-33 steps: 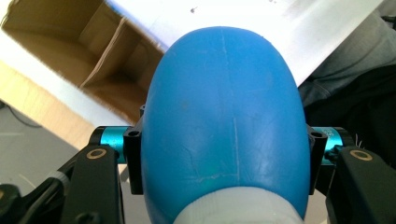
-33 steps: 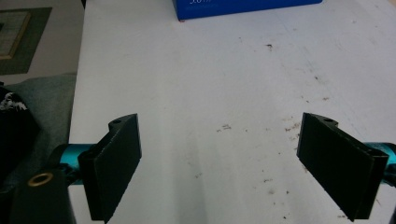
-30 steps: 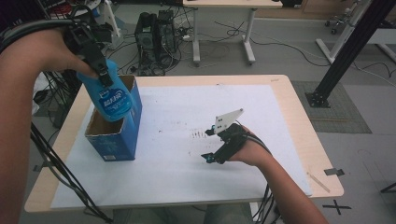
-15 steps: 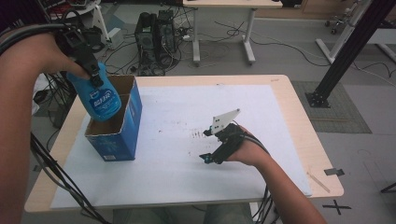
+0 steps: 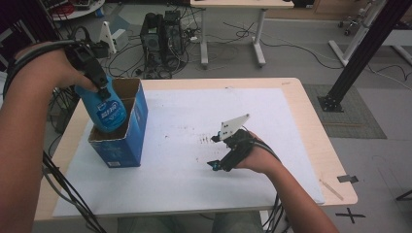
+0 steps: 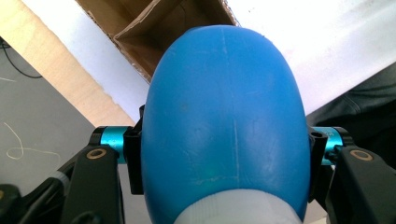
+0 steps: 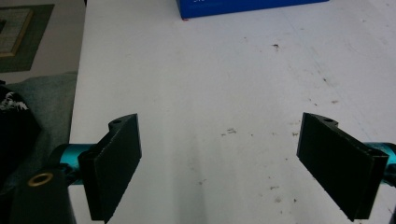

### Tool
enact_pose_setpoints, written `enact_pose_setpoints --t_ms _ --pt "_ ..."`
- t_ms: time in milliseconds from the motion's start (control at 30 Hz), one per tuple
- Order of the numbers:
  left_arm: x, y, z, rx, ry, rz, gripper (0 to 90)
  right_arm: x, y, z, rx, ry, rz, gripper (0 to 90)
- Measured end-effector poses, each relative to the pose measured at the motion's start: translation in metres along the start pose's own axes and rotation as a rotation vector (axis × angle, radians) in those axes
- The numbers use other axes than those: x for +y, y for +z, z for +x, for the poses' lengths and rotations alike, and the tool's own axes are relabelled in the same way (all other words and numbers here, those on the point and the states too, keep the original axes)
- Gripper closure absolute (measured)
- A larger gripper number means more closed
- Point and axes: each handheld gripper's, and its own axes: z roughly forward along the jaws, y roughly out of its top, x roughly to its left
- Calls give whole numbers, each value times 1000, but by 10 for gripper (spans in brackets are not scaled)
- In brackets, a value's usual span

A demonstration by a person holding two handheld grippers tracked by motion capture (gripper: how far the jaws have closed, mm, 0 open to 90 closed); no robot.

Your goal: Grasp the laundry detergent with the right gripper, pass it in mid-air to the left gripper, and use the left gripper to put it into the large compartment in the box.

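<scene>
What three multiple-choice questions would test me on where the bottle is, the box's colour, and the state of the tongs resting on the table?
1. Where is the blue bottle?
A. Lying on the white sheet
B. Held over the open box, bottom end dipping in
C. On the floor

2. What colour is the box outside?
A. Blue
B. Red
C. Green

3. How are the right tongs?
A. Shut on a pen
B. Shut on the box
C. Open, holding nothing

Answers: 1 B, the left tongs clamp the bottle above the cardboard opening. 2 A, its side walls are blue. 3 C, bare white sheet shows between the pads.
</scene>
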Motion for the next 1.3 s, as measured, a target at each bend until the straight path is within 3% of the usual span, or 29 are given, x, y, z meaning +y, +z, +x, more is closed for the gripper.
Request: enact_pose_setpoints --t_ms 33,300,367,400,633,733,900,933,1033,1200,1233,1267,1300 --pt "0 6 0 -5 -16 -6 388 0 0 0 4 -1 4 130" --pt "3 33 3 -23 -10 9 388 1 1 2 0 -13 0 131" --pt "4 40 3 -29 -19 11 388 1 1 3 -1 -1 3 130" --pt "5 43 4 -19 -6 25 388 0 0 4 3 4 6 130" --pt "7 65 4 -45 -24 24 388 1 0 3 7 -7 7 130" --pt "9 72 4 -44 3 43 388 0 1 4 11 -4 7 130" --pt "11 86 3 -50 8 53 388 0 1 4 9 -7 7 130" --pt "12 88 5 -51 31 74 388 0 1 4 8 -10 2 130" --pt "12 96 4 -50 17 61 388 -1 1 5 11 1 7 130" --pt "14 104 5 -44 33 77 388 -2 -1 6 7 11 12 130" --pt "14 107 4 -45 14 57 388 -2 -1 6 13 13 11 130" --pt "15 107 6 -41 44 79 388 -2 -1 5 6 -7 4 131" --pt "15 109 6 -42 45 82 388 -2 -1 6 7 6 4 131"
